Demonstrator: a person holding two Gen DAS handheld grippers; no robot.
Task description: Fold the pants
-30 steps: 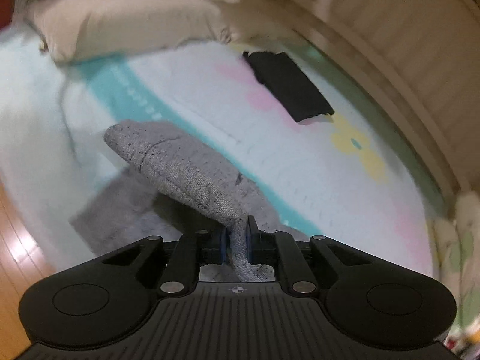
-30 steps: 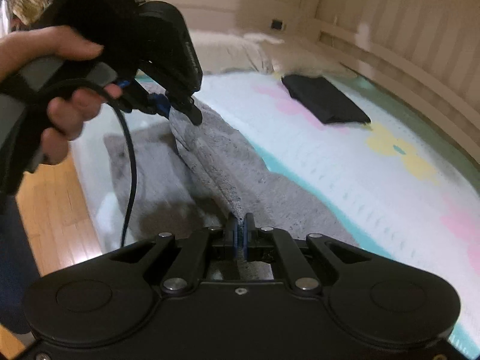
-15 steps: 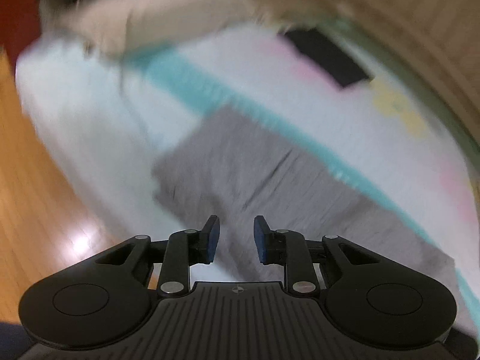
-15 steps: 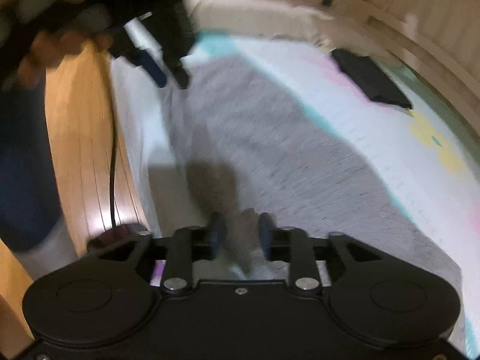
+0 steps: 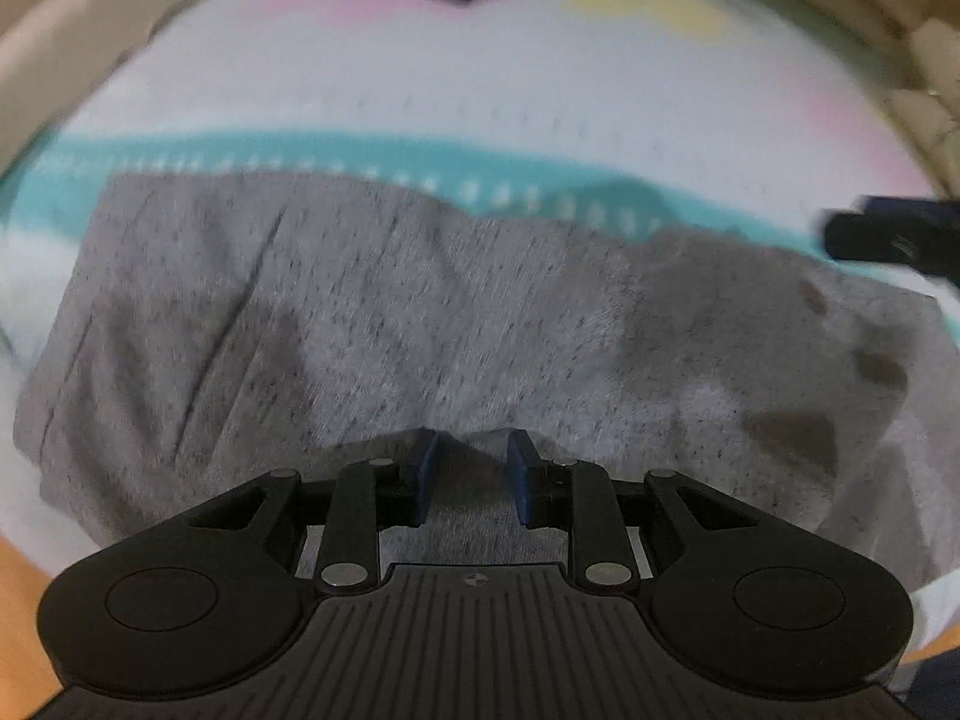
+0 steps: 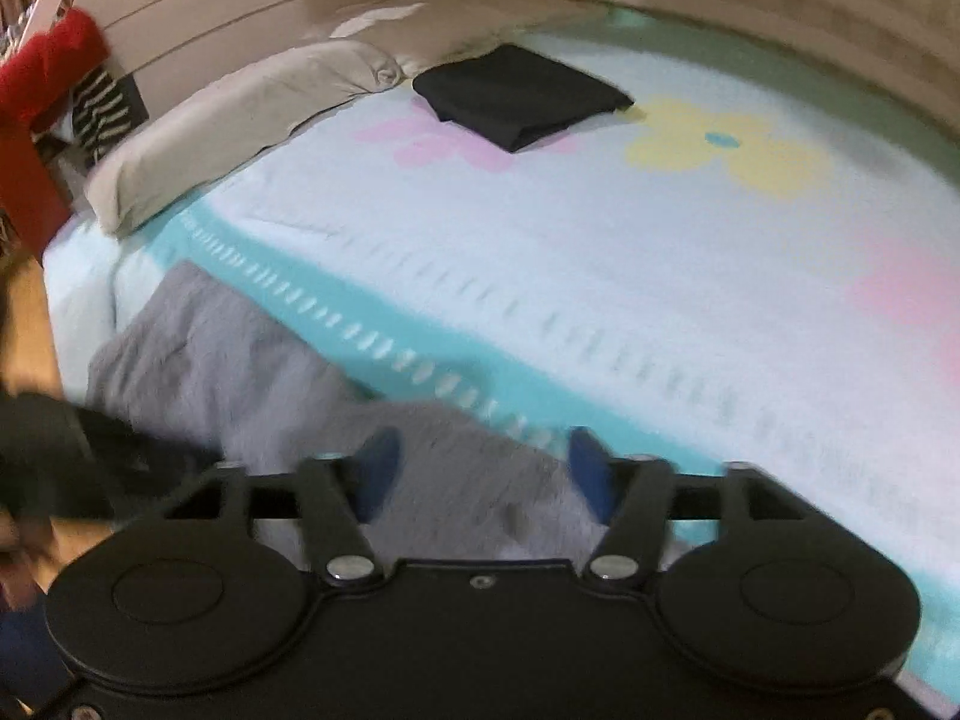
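Note:
The grey speckled pants [image 5: 456, 324] lie spread and folded flat on the bed's near edge, over the teal stripe; they also show in the right wrist view [image 6: 252, 372]. My left gripper [image 5: 471, 480] is open and empty, hovering just above the pants' near edge. My right gripper [image 6: 483, 471] is wide open and empty above the right part of the pants. The right gripper's tip shows at the right edge of the left wrist view [image 5: 888, 234]. The left gripper is a dark blur at the left of the right wrist view [image 6: 66, 450].
A folded black garment [image 6: 516, 93] lies at the far side of the bed sheet [image 6: 600, 276], which has flower prints. A beige pillow [image 6: 228, 126] lies along the headboard. Wooden floor [image 5: 18, 600] borders the bed's near side. A wooden wall rail runs behind the bed.
Both grippers held the pants lifted a second ago. They have let go and opened, and the pants now lie flat. Both views have swung toward the bed.

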